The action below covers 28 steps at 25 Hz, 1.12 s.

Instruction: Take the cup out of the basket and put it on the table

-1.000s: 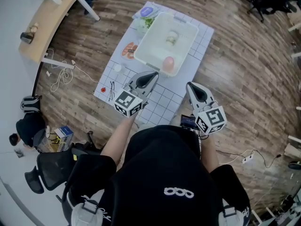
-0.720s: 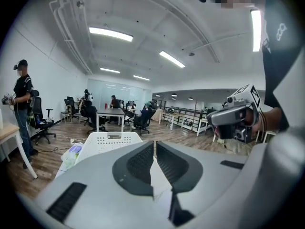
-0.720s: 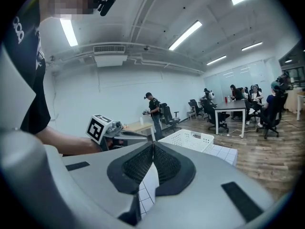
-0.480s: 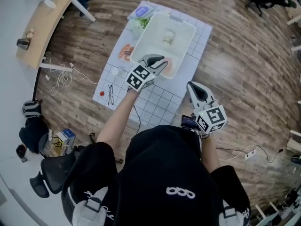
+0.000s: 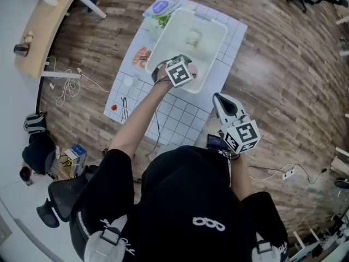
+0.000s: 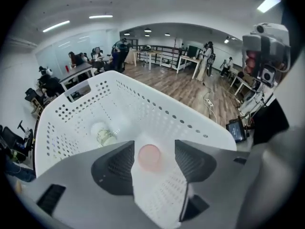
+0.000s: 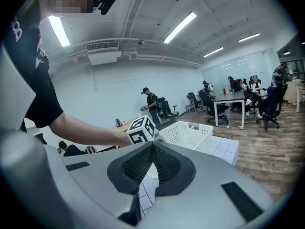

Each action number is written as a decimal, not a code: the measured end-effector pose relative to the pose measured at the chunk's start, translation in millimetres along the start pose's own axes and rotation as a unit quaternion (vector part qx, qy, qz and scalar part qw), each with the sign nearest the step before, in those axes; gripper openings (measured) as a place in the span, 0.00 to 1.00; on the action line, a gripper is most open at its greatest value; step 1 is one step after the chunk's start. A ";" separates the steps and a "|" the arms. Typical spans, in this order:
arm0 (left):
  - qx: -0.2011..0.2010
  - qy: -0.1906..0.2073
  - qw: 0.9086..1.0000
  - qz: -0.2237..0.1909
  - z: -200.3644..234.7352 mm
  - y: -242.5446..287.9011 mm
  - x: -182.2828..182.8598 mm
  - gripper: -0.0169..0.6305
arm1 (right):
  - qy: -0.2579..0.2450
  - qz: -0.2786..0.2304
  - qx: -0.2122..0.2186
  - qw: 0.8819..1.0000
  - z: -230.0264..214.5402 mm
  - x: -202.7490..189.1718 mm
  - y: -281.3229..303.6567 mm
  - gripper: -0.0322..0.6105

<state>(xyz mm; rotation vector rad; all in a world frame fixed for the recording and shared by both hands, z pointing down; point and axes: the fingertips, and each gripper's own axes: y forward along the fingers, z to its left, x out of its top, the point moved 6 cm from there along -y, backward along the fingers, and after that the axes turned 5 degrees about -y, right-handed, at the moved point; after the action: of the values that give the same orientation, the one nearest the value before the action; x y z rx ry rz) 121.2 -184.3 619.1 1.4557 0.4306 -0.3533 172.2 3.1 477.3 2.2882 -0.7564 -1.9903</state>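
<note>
A white perforated basket (image 5: 210, 29) (image 6: 157, 111) stands at the far end of the gridded table. In it, near the close end, a pink cup (image 6: 148, 154) stands with its mouth up. My left gripper (image 6: 153, 163) (image 5: 174, 70) points down into the basket at that end. Its jaws have just been opening and now stand open, one on each side of the cup, with the pads apart from it. My right gripper (image 5: 219, 98) (image 7: 151, 163) hangs shut and empty off the table's near right corner.
A clear jar (image 6: 102, 135) (image 5: 192, 39) lies farther back in the basket. Left of the basket on the gridded mat (image 5: 180, 119) lie a pack of greens (image 5: 162, 8), a salmon pack (image 5: 140, 56) and small bits (image 5: 121, 107). A wooden desk (image 5: 41, 31) stands far left.
My left gripper went forward from above the table's near part to the basket's close end, tipped downward, and its jaws opened. The right gripper barely shifted.
</note>
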 end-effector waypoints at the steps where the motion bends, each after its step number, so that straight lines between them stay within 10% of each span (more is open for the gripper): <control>1: -0.006 0.005 1.000 0.018 2.3 4.5 2.1 0.43 | 0.002 0.001 0.001 1.000 -1.7 -1.4 1.5 0.09; 14: -0.105 0.074 0.974 0.188 0.5 77.7 -17.1 0.48 | 0.024 0.011 -0.018 0.999 -30.2 -11.5 4.3 0.09; 28: -0.071 0.103 0.977 0.173 11.9 97.6 -23.0 0.46 | 0.033 0.019 -0.028 0.999 -44.7 -14.8 12.7 0.09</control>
<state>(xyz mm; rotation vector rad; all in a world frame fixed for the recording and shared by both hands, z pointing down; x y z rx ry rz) 148.9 -188.2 716.2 1.4014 0.3504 0.1073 208.6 -16.0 503.5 2.2788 -0.7228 -1.8846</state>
